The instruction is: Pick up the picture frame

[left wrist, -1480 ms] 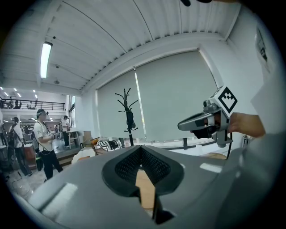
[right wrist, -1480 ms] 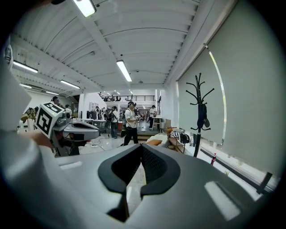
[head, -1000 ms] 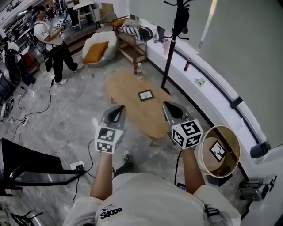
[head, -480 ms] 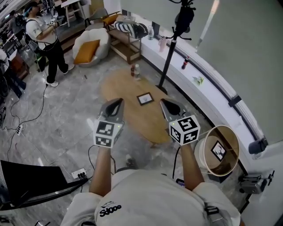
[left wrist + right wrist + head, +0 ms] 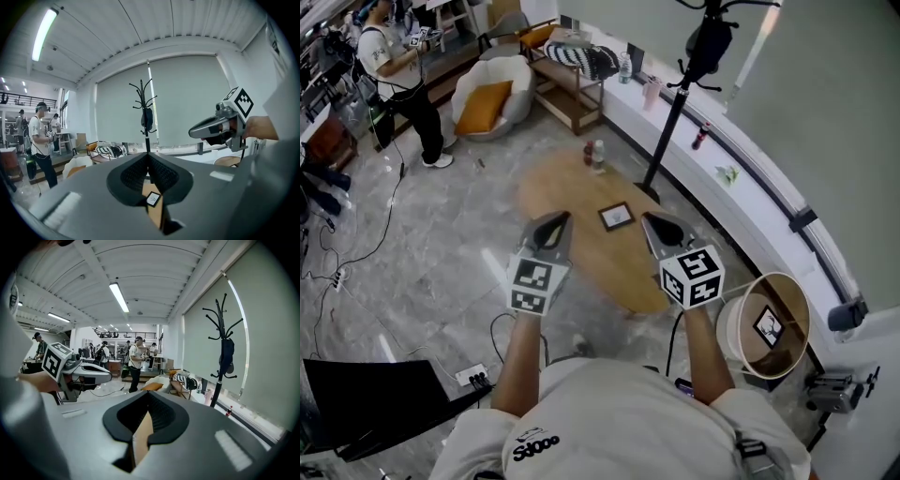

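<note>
A small black picture frame [image 5: 616, 217] with a white picture lies flat on the oval wooden coffee table [image 5: 572, 197]. In the left gripper view the picture frame [image 5: 153, 199] shows through the gap under the jaws. My left gripper [image 5: 558, 220] is held in the air over the table's near left edge, shut and empty. At the near right of the frame hovers my right gripper [image 5: 653, 221], also shut with nothing in it. Both point toward the frame and stand short of it. The right gripper [image 5: 194, 132] also shows in the left gripper view.
Two bottles [image 5: 593, 154] stand at the table's far end. A black coat stand [image 5: 675, 103] rises just right of the table. A round wooden side table [image 5: 764, 323] with a small frame is at my right. A white chair with an orange cushion [image 5: 487, 98] and a person [image 5: 394, 66] are far left.
Both grippers and my view have moved forward toward the coffee table; the picture frame now lies closer, between the two gripper tips. Both grippers stay shut.
</note>
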Demonstrator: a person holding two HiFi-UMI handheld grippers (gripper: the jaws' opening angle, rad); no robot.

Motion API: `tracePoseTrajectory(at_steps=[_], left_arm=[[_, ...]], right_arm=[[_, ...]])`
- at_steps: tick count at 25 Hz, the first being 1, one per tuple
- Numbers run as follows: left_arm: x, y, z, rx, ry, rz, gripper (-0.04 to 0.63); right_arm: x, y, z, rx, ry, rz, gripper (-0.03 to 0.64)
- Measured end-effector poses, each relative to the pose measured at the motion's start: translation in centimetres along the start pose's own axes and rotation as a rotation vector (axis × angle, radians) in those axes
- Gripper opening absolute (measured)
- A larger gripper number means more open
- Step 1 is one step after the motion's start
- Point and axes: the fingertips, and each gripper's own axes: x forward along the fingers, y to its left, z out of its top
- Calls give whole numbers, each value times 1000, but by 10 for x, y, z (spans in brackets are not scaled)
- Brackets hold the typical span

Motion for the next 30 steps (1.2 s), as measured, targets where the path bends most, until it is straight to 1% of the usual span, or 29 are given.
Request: tracePoseTrajectory(at_steps=[7, 11, 14, 21, 26, 30], left_arm=[[17, 38, -18, -10, 30, -37, 11], [31, 61, -26, -18, 43, -52, 11], [46, 72, -31, -22, 55, -60, 11], [98, 80, -55, -39, 115, -80, 11], [150, 92, -74, -6, 140, -84, 12], [204, 100, -95, -21, 193, -98, 12]], right_arm=[[44, 1, 3, 36, 20, -21, 3], [63, 3, 5, 27, 32, -39, 3], [78, -4, 1, 24, 45, -39, 3], [111, -47, -21, 58, 78, -69, 5], [147, -89, -45, 42, 153, -74, 5], [179, -130, -64, 53, 205, -71, 5]])
